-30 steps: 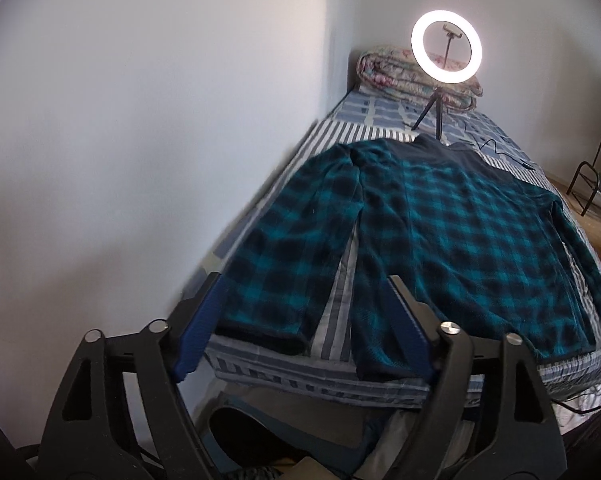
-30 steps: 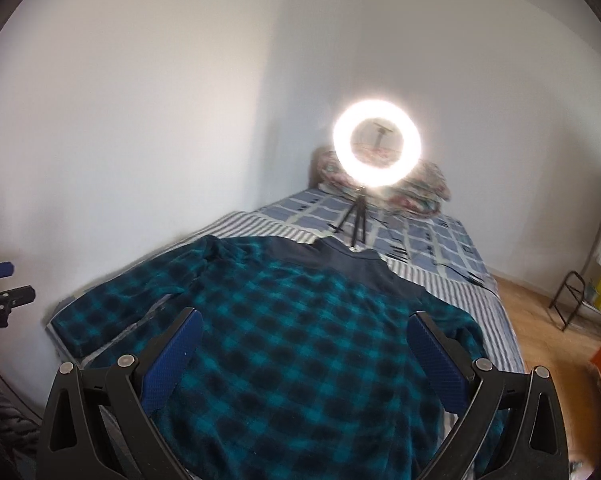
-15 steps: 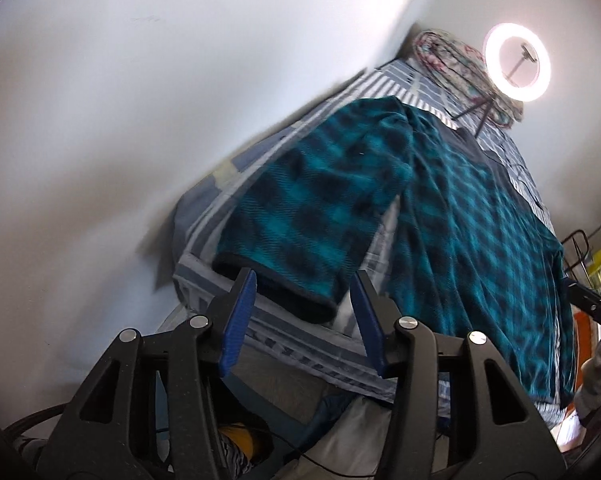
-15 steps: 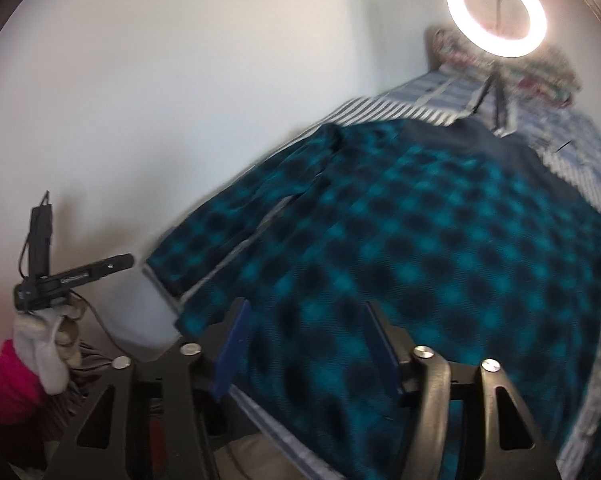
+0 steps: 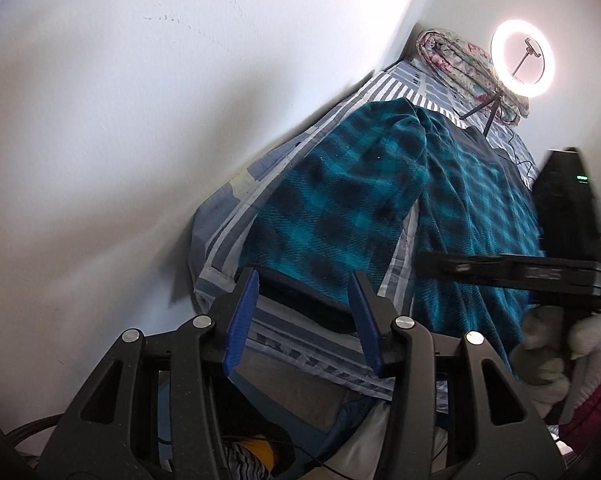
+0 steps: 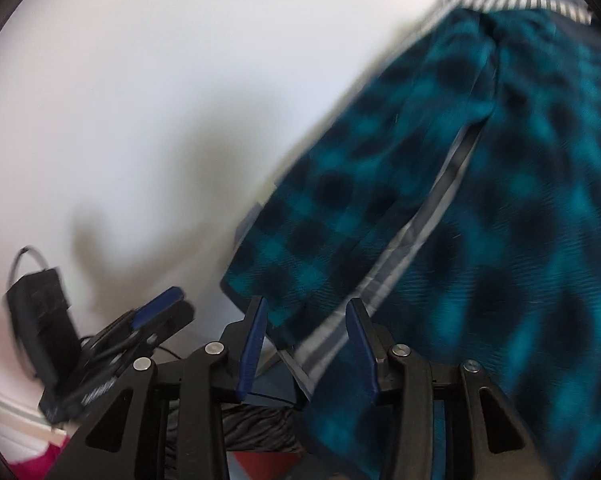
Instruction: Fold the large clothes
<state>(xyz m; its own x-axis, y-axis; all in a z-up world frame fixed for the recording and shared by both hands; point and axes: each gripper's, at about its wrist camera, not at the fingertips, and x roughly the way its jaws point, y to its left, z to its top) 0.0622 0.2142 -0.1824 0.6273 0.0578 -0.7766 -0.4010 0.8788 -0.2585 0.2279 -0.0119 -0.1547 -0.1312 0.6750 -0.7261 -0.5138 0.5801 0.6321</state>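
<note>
The white wall (image 5: 140, 120) is crowding the bed's (image 5: 220, 236) far side, while the ring light (image 5: 522, 60) tripod is standing past the plaid shirt (image 5: 480, 208).

- You have a lit ring light (image 5: 522, 59) on a small tripod (image 5: 485, 111) at the far end of the striped bedsheet (image 5: 416, 92).
- Beside it lies a rolled floral quilt (image 5: 456, 58), against the white wall (image 5: 140, 120).

Both hand-held grippers (image 5: 302, 316) (image 6: 306, 338) agape
</note>
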